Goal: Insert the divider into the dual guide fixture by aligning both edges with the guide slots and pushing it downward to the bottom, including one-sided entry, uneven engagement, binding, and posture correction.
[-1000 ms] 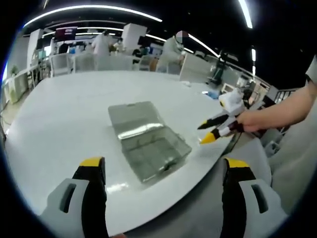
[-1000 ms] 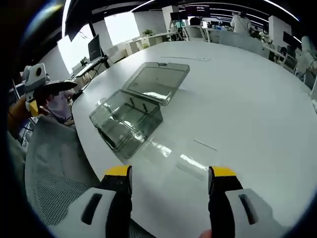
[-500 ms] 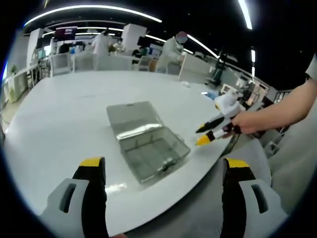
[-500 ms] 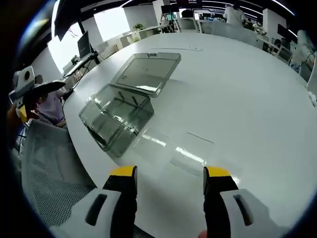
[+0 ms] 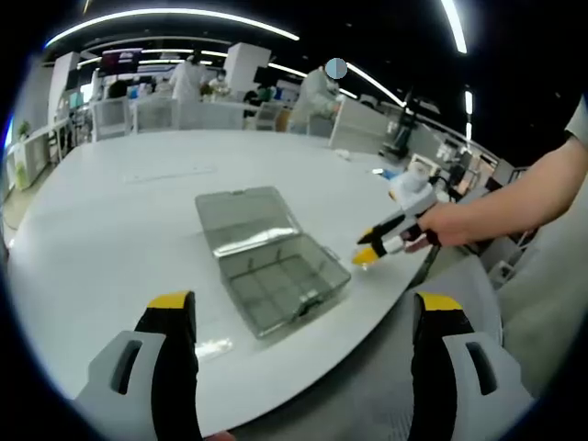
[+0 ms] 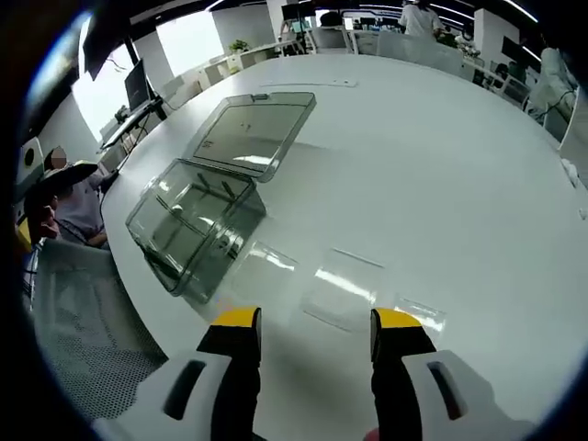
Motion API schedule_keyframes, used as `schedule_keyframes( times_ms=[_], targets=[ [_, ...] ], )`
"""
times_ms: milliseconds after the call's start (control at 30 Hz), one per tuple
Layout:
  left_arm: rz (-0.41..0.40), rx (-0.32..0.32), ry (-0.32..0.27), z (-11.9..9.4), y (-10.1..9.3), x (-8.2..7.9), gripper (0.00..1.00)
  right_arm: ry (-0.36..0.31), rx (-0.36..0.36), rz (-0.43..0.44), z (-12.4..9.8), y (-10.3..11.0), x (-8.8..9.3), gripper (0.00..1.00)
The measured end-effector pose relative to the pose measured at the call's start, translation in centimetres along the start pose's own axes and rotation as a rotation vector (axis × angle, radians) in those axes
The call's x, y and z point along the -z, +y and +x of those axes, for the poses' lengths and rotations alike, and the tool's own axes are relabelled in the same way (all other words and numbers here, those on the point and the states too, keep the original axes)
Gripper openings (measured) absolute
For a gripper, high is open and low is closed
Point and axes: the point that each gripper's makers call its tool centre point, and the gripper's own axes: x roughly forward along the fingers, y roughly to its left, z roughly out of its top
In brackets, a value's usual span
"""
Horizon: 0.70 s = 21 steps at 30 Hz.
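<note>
The right claw [image 6: 308,326] hovers low over the white worktop [image 6: 441,184] with its yellow-tipped jaws apart and nothing between them. Just ahead of the jaws lie clear flat divider sheets [image 6: 344,287], hard to make out against the glare, resting flat on the worktop beside the box. Further out and to the left stands a smoky transparent box [image 6: 195,223] with ribbed guide slots on its inner walls, its hinged lid [image 6: 253,135] thrown open and lying flat behind it; the box sits near the worktop's curved edge, next to a grey mesh chair [image 6: 73,322]. In the left gripper view, the left claw [image 5: 299,308] also has its jaws spread wide and empty, held back near the worktop edge, with the same open box [image 5: 280,285] well ahead of it. There the right claw [image 5: 369,248] comes in from the right, gripped by a person's hand [image 5: 441,225], its tips just beside the box.
</note>
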Motion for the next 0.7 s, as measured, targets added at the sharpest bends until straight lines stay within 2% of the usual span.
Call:
schedule_keyframes(
  times_ms=[700],
  targets=[
    [-0.011,0.004,-0.001,0.4,0.3,0.1,0.96,0.056,0.051,0.020,2.2,-2.1,1.0,0.38]
  ],
)
